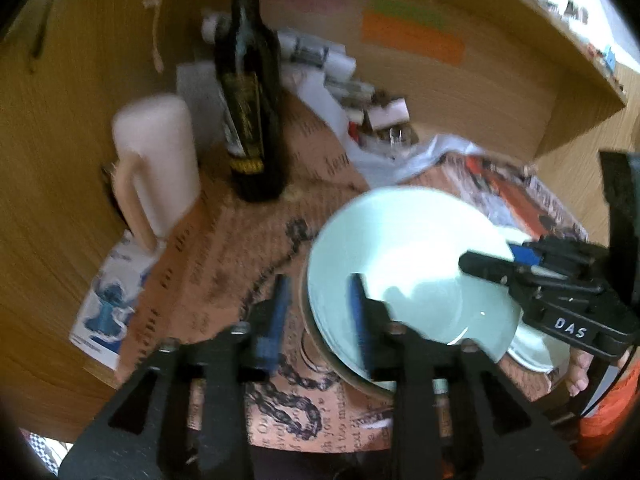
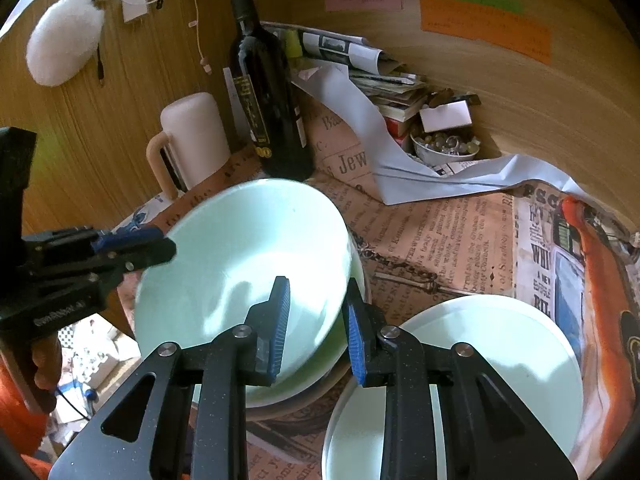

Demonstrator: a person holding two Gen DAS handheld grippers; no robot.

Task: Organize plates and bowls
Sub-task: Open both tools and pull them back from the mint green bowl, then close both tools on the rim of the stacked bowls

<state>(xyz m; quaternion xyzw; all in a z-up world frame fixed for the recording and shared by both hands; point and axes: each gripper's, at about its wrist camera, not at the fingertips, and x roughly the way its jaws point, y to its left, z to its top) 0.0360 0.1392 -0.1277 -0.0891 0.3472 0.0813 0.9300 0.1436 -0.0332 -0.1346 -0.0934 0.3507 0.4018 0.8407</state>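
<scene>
A pale green bowl sits tilted on top of a darker dish near the front of the worktop, which is covered in newspaper-print paper. The right gripper straddles the bowl's near rim, one blue pad inside and one outside, jaws set narrow around the wall without clearly pinching it. The left gripper does likewise from the other side, one finger inside the bowl and one outside, gap moderately wide. A white plate lies flat just right of the bowl. Behind stand a dark wine bottle and a cream jug.
</scene>
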